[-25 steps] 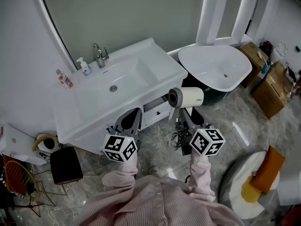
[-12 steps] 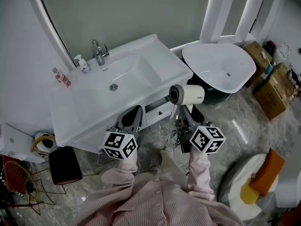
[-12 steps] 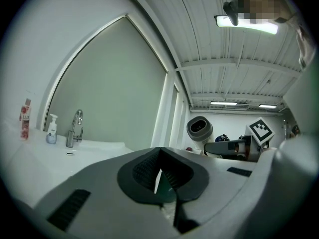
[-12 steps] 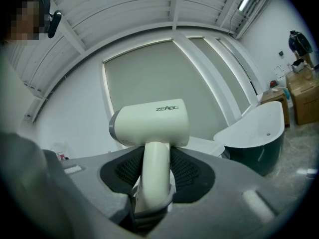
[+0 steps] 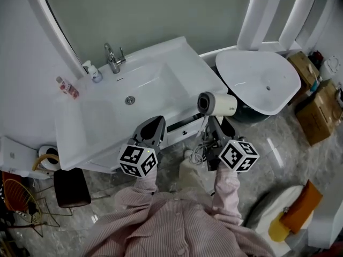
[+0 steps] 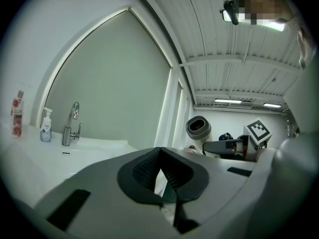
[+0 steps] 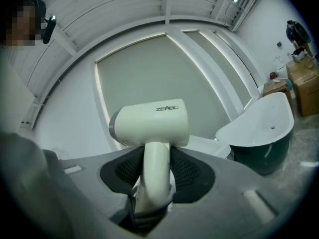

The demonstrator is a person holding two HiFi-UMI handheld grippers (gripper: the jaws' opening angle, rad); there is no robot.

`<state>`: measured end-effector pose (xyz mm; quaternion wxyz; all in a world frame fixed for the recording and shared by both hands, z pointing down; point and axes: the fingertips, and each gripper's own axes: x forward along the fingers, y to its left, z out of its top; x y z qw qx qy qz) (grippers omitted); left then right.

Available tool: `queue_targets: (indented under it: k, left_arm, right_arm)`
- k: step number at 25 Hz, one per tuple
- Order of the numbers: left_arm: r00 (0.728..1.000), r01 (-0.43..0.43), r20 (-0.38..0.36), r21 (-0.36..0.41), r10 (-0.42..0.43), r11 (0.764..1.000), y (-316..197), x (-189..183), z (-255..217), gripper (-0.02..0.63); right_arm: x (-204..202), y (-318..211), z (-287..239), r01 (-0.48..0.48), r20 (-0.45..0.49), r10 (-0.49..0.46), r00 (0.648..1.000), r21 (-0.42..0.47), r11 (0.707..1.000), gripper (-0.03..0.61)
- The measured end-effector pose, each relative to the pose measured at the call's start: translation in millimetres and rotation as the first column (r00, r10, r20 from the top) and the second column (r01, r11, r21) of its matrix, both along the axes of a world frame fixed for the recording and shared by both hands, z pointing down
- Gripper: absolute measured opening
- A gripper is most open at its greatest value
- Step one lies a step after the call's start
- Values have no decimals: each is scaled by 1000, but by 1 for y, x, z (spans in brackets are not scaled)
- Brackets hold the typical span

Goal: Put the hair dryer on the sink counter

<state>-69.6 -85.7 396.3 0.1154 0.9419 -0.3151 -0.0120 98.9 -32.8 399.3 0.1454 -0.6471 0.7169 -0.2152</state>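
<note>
Near the centre of the head view, the right claw (image 5: 210, 124) is clamped on the handle of a cream-white hair dryer (image 5: 217, 103) with a grey ring at one end, holding it in the air off the right front corner of the white sink table (image 5: 185, 63), between that table and a white freestanding bathtub with a dark outer shell (image 5: 257, 79). In the right gripper view the right claw (image 7: 154, 176) has both dark ribbed pads (image 7: 185, 176) pressed against the handle, and the hair dryer (image 7: 149, 123) stands upright with its barrel level and its grey end turned to the left of the frame. Its grey cord (image 5: 198, 154) hangs in a loop below the claw. Left of it in the head view, the left claw (image 5: 153, 130) hovers at the front edge of the table; in the left gripper view this left claw (image 6: 160, 176) has its jaws drawn together with nothing between them. At the upper left of the table stand a chrome faucet (image 5: 112, 59), a small clear pump bottle (image 5: 94, 74) and a slim pink bottle (image 5: 67, 87). Brown cardboard boxes (image 5: 321, 111) sit on the floor at the right edge of the frame.
</note>
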Motion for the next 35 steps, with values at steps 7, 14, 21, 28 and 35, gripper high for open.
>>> queue_targets:
  k: [7, 14, 21, 28, 35]
  left_arm:
    - [999, 31, 12, -39, -31, 999, -61, 32, 11, -3]
    - [997, 77, 23, -61, -76, 995, -117, 66, 12, -3]
    - [991, 131, 17, -98, -130, 986, -165, 95, 17, -3]
    - [983, 183, 3, -132, -184, 974, -203, 111, 28, -3]
    - [973, 225, -8, -156, -229, 962, -233, 119, 36, -3]
  right_arm:
    - [31, -72, 7, 43, 0, -43, 999, -29, 999, 163]
    - [66, -138, 6, 93, 3, -93, 996, -51, 994, 163]
    - [98, -194, 6, 141, 3, -141, 990, -75, 987, 163]
    - [115, -242, 14, 192, 8, -193, 981, -106, 976, 163]
    - [117, -284, 24, 249, 15, -250, 968, -135, 959, 163]
